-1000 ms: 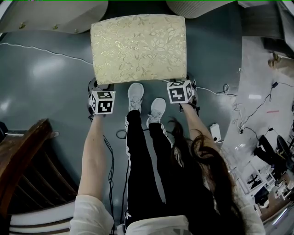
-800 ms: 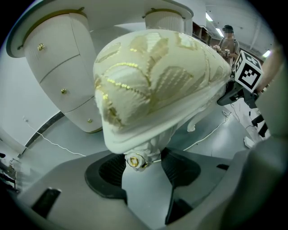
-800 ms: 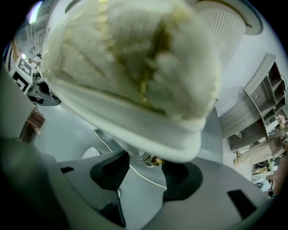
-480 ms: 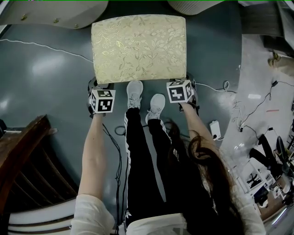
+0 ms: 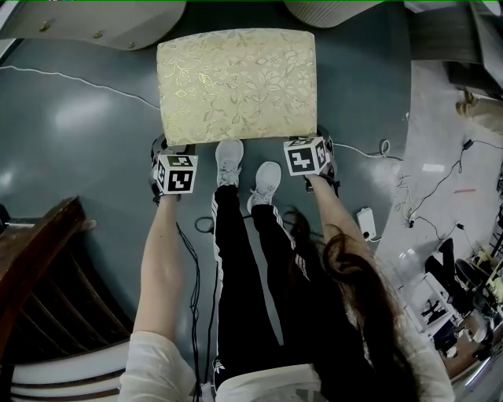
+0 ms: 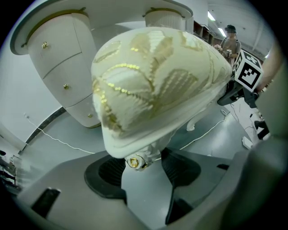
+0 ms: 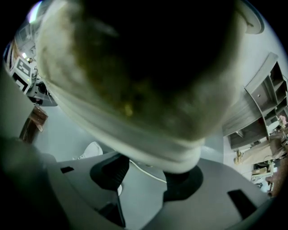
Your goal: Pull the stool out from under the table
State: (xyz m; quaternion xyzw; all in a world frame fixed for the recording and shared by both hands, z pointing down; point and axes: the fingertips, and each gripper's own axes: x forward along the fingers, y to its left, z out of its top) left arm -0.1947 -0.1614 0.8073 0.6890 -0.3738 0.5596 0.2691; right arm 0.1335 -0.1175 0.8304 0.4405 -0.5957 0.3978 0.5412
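Observation:
The stool, with a cream cushion patterned in gold flowers, stands on the grey floor, its far edge just short of the white table. My left gripper is at its near left corner and my right gripper at its near right corner, both pointing down. In the left gripper view the stool's corner leg, which has a small gold knob, sits between the pads of the left gripper. In the right gripper view the cushion's rim fills the gap of the right gripper. Each gripper is shut on its corner.
The person's legs and white shoes stand between the grippers, close to the stool's near edge. A dark wooden chair is at the lower left. Thin cables cross the floor. Clutter and more cables lie to the right.

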